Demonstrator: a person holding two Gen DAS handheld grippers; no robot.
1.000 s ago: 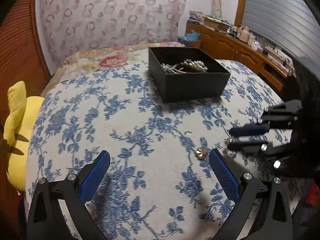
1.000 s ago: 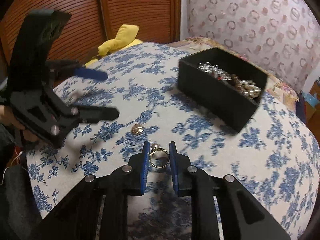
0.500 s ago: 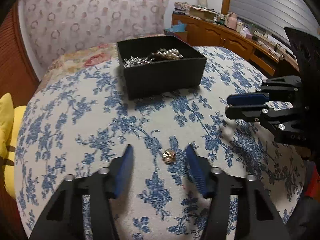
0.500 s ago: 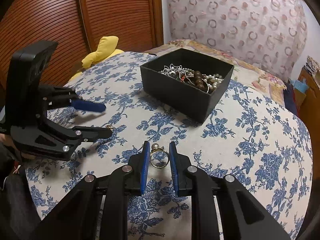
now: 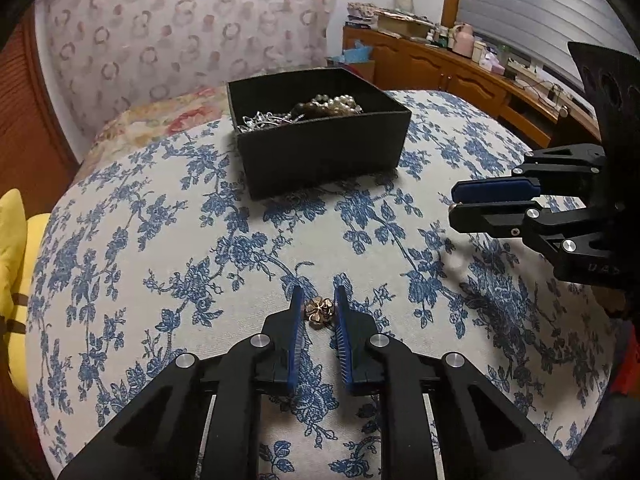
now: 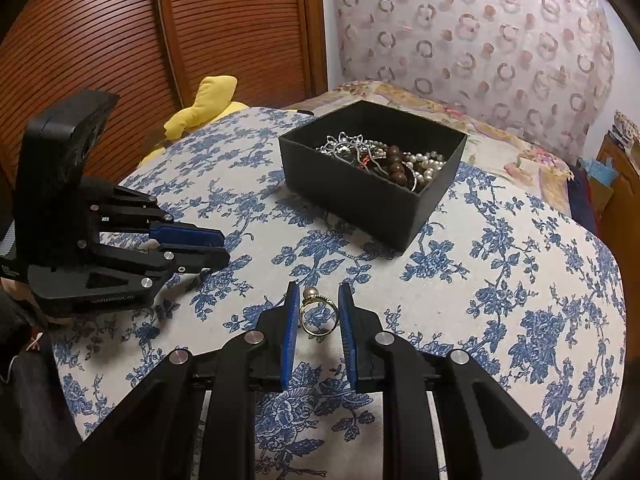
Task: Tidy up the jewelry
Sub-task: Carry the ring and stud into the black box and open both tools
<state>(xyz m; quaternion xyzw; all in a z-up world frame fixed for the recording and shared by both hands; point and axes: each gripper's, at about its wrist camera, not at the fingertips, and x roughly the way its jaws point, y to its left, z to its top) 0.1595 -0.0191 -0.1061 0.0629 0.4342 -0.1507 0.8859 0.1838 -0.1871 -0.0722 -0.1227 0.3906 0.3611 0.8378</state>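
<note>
A small gold flower-shaped piece point(image 5: 319, 312) lies on the blue-flowered cloth point(image 5: 160, 240). My left gripper point(image 5: 319, 300) is closing its jaws, and both blue pads touch the piece's sides. From the right wrist view, the left gripper point(image 6: 224, 246) shows at the left, low over the cloth. My right gripper point(image 6: 319, 294) is shut on a gold ring with a pearl point(image 6: 319, 314), held just above the cloth. It shows at the right in the left wrist view as the right gripper point(image 5: 454, 204). An open black box point(image 5: 320, 152) point(image 6: 360, 200) holding pearls, brown beads and silver pieces stands behind both.
A yellow plush toy point(image 6: 208, 100) lies off the cloth's left edge by brown slatted doors point(image 6: 120, 40). A patterned headboard point(image 5: 180, 40) rises behind the box. A wooden sideboard point(image 5: 460, 76) with small items stands at the far right.
My left gripper came over the gold flower piece and its jaws went from wide apart to closed against it. The right gripper kept hold of the ring and swung slightly.
</note>
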